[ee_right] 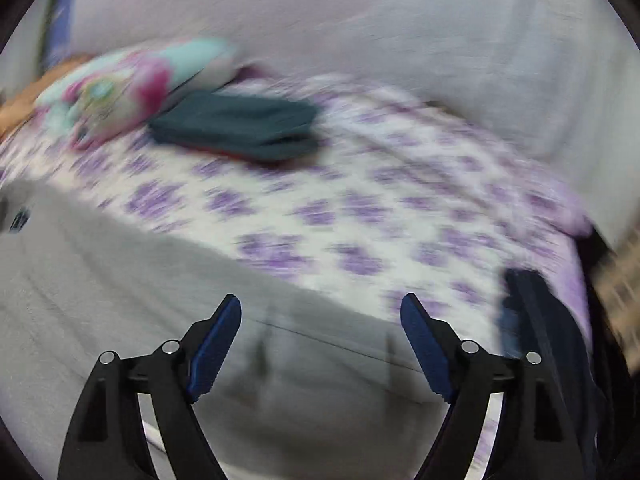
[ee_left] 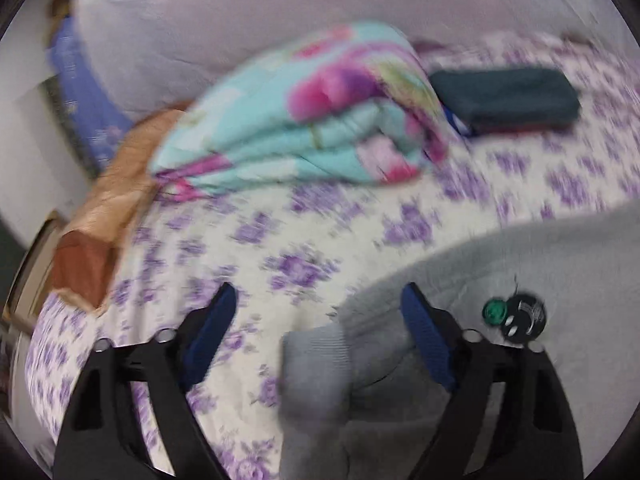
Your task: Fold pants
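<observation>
The left gripper [ee_left: 316, 344] is spread wide and holds nothing; a ribbed cuff [ee_left: 314, 376] of the grey sweatpants [ee_left: 520, 264] lies between its fingers, low in the view. The right gripper [ee_right: 320, 344], equally wide and empty, hovers over the other end, probably the waistband. The pants' long axis runs across the floral bedsheet [ee_right: 360, 216] between the grippers. Farther back lie folded dark-green clothes [ee_right: 240, 128] and a flowered quilt [ee_left: 304, 112].
</observation>
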`<state>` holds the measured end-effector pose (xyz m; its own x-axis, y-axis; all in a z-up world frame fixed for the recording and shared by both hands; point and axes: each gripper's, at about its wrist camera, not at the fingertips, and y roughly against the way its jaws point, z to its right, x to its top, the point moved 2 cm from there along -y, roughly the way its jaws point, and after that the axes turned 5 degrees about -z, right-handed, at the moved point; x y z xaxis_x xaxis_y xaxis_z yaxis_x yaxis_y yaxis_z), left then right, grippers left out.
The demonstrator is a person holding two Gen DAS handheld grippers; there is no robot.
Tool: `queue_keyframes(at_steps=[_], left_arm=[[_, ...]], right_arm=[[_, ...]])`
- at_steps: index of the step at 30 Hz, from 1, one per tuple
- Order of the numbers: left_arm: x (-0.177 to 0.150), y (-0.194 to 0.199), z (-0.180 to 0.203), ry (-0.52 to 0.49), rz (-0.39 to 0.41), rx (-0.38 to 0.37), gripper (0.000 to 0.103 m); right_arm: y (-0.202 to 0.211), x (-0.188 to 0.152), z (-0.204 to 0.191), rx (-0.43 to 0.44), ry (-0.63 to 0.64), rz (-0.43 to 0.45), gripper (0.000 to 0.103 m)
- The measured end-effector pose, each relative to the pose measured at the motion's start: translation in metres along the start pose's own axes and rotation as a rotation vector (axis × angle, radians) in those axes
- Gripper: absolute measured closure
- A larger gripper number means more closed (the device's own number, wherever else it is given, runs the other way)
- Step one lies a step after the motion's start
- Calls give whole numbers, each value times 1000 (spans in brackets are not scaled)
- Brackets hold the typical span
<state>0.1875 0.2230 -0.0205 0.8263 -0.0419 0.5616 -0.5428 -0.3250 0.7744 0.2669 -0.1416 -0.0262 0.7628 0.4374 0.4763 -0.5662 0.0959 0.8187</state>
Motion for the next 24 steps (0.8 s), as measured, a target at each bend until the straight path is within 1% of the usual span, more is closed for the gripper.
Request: queue_keyframes(at_steps=[1,2,3,4,5,6,7,8,9,10,11,12,13,14,15,16,17,18,19,20,21,22,23,24], left_arm=[[0,-7,1,-21,-18,-32,25],[0,-10,3,-33,-24,-53,25],[-1,-12,5,-46,-27,-75,25],[-1,-14,8,-63,-30,-102,25],[-1,-15,10,-75,-31,-130,28],[-2,-15,11,-86,-33,-157,30],[-2,-16,16,-111,-44,-209,39],[-2,-19,20,-128,-56,-233,50],[-2,-22,24,-140,-68,-235,55],[-2,-29,29,-158,-91,-237,69],[-2,-34,33,-171,-107,-239,78],[-1,-37,35,-175,-115,-235,80],[2,-38,36,-164,-111,-241,86],[4,-37,34,-150,-105,-241,90],[9,-35,30,-126,-90,-238,90],[15,-31,27,-95,-58,-241,90],[21,-28,24,-67,-23,-230,100],[27,-26,22,-37,12,-177,103],[32,-31,20,-8,13,-127,103],[34,-38,19,7,-17,-130,103],[34,-46,19,22,-62,-149,103],[32,-55,19,34,-124,-170,101],[30,-57,19,36,-149,-178,101],[28,-55,17,36,-146,-190,100]], right_arm=[[-9,5,-10,18,43,-10,22],[-16,9,-21,15,93,-24,22],[-28,16,-31,-13,160,-52,22],[-35,21,-41,-16,193,-68,22],[-42,23,-45,4,219,-83,25],[-46,24,-47,34,234,-103,33],[-54,26,-48,75,242,-134,37],[-57,27,-51,117,242,-155,55],[-60,28,-54,188,241,-183,80],[-59,27,-56,191,242,-186,86],[-59,29,-58,148,253,-184,99],[-55,34,-55,147,230,-168,100],[-48,39,-47,153,181,-135,100],[-40,48,-35,175,106,-97,100],[-35,54,-24,196,49,-70,100],[-31,61,-15,207,-9,-37,100],[-33,65,-13,183,-26,-27,99],[-42,66,-17,143,-24,-38,98],[-53,66,-20,115,-16,-62,96],[-65,62,-26,87,-5,-108,89],[-76,59,-30,70,11,-162,78],[-83,56,-33,40,42,-186,75],[-77,56,-34,3,66,-156,66],[-66,58,-32,-10,69,-115,51]])
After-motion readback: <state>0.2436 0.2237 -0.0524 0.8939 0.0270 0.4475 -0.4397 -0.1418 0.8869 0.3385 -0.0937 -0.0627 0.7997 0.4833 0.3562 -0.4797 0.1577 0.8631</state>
